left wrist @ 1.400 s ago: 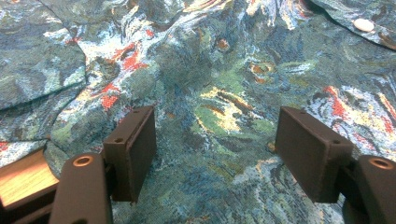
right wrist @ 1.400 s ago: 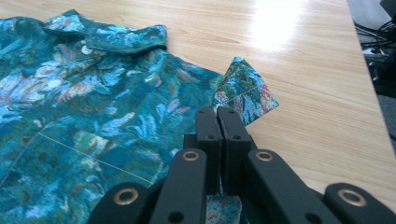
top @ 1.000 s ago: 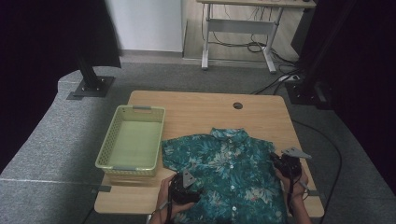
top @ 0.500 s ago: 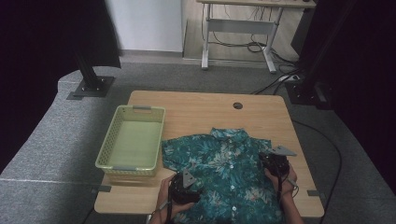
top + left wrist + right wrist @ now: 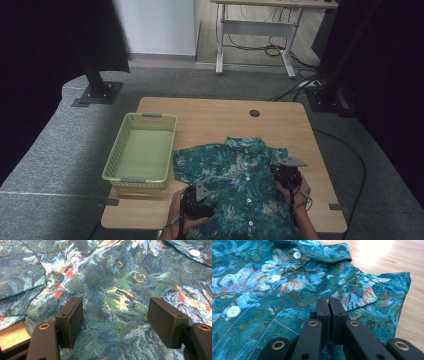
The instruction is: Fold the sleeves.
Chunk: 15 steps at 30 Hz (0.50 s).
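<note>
Here a teal floral shirt [image 5: 235, 185] lies spread flat, buttons up, on the near half of the wooden tabletop [image 5: 210, 117], just right of a green basket [image 5: 142, 150]. The left gripper [image 5: 115, 320] sits low over the shirt's front with its jaws wide apart. The right gripper [image 5: 328, 306] has its jaws pressed together at the shirt's right sleeve side; whether cloth is pinched between them I cannot tell.
</note>
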Tool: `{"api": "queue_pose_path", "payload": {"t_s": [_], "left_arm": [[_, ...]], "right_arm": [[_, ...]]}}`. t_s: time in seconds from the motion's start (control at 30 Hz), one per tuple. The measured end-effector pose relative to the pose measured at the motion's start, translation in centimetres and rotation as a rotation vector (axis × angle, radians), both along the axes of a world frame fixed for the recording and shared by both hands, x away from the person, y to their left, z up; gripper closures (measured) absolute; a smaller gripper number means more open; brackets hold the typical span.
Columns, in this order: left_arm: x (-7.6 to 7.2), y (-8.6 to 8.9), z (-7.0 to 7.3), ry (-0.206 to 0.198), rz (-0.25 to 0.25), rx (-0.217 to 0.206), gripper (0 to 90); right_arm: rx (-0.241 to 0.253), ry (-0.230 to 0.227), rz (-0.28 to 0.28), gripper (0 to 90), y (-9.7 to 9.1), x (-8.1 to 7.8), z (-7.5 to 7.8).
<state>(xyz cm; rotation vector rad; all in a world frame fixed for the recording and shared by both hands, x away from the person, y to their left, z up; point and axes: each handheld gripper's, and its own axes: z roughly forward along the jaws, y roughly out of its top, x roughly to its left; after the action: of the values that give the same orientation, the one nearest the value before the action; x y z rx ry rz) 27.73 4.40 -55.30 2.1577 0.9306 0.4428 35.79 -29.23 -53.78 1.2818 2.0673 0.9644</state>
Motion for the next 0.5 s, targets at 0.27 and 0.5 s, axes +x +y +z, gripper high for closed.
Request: {"api": "queue_pose_path", "payload": {"t_s": [0.27,0.5], "left_arm": [[0.0,0.0,0.0,-0.002,0.0,0.001,29.0],[0.0,0.0,0.0,0.0,-0.001,-0.001,29.0]], "right_arm": [[0.044,-0.019,0.054,78.6,0.3,-0.6,0.4],[0.106,-0.02,0.07,71.1,-0.6,-1.5,0.8]]}}
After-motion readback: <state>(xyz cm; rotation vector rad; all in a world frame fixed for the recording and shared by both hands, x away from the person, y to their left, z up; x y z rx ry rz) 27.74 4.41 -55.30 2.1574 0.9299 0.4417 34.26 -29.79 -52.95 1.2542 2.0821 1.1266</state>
